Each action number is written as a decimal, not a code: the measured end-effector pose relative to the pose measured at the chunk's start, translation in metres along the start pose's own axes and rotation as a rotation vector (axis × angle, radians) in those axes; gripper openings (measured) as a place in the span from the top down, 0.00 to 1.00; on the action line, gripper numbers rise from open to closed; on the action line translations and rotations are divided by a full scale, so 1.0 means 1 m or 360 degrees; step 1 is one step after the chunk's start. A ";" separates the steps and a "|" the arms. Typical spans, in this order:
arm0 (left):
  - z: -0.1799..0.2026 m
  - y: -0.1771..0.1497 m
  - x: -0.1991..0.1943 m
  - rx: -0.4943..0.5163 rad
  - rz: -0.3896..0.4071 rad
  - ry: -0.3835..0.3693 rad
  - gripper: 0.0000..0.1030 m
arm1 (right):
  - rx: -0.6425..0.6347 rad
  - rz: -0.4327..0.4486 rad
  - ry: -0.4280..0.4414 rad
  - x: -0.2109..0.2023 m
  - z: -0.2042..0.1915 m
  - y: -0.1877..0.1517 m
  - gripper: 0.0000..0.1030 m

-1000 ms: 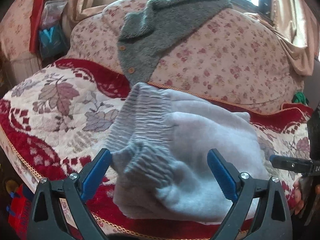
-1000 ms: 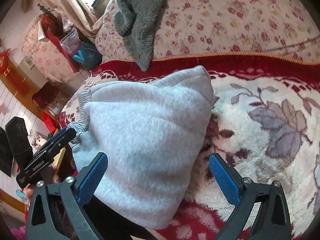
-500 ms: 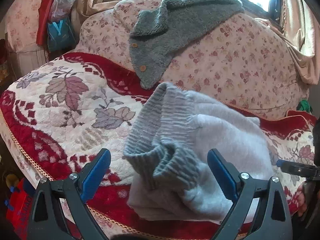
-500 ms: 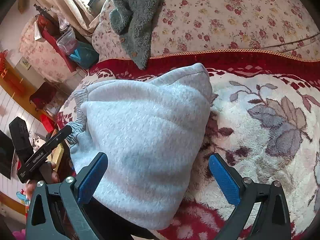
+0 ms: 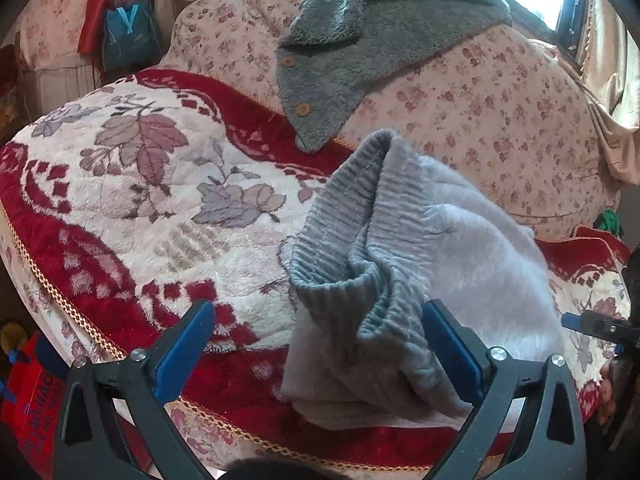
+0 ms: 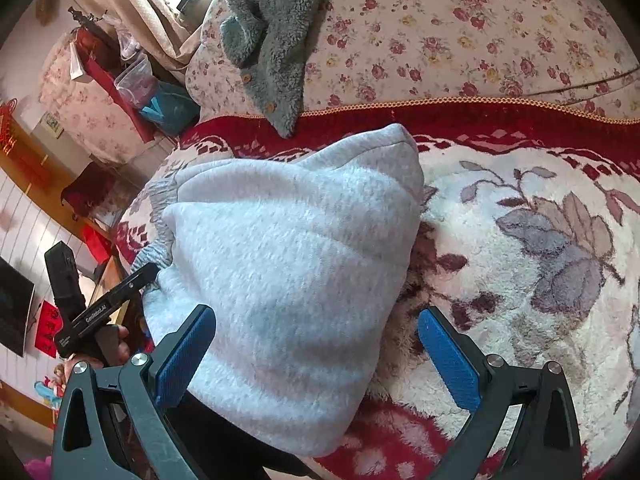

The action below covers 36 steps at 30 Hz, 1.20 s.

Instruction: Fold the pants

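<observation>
Your left gripper (image 5: 316, 344) stands with jaws wide and nothing between them; the ribbed waistband (image 5: 352, 248) of the grey pants (image 5: 472, 280) bunches just ahead of them, against the inner face of the right-hand finger. Your right gripper (image 6: 316, 348) is also spread wide and holds nothing, with the folded bundle crossing its left-hand finger and filling the left half of the gap. The bundle's long axis runs between your two grippers on the red floral blanket (image 5: 132, 184), so the left one looks nearer the loose waistband.
</observation>
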<state>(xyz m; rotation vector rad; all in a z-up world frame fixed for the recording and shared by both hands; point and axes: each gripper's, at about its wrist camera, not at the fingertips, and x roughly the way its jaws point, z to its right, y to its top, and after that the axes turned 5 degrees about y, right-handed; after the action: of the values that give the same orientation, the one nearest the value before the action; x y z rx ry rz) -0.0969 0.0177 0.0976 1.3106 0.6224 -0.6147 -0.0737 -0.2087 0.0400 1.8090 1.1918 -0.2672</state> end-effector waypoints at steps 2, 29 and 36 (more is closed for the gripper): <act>0.001 0.003 -0.007 0.0003 0.0028 -0.0040 0.01 | 0.0005 -0.0008 0.0014 0.002 0.000 0.000 0.00; 0.000 -0.002 0.076 -0.0039 -0.0242 -0.0548 0.00 | 0.0214 -0.0105 0.0222 0.070 0.022 0.005 0.00; -0.012 -0.011 0.093 -0.0153 -0.0258 -0.0728 0.00 | 0.0417 -0.0209 0.0414 0.093 0.038 0.001 0.00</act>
<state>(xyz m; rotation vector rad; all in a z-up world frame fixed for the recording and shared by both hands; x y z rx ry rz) -0.0417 0.0224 0.0214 0.9891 0.3757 -0.9710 -0.0146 -0.1818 -0.0371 2.0406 1.5190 -0.2794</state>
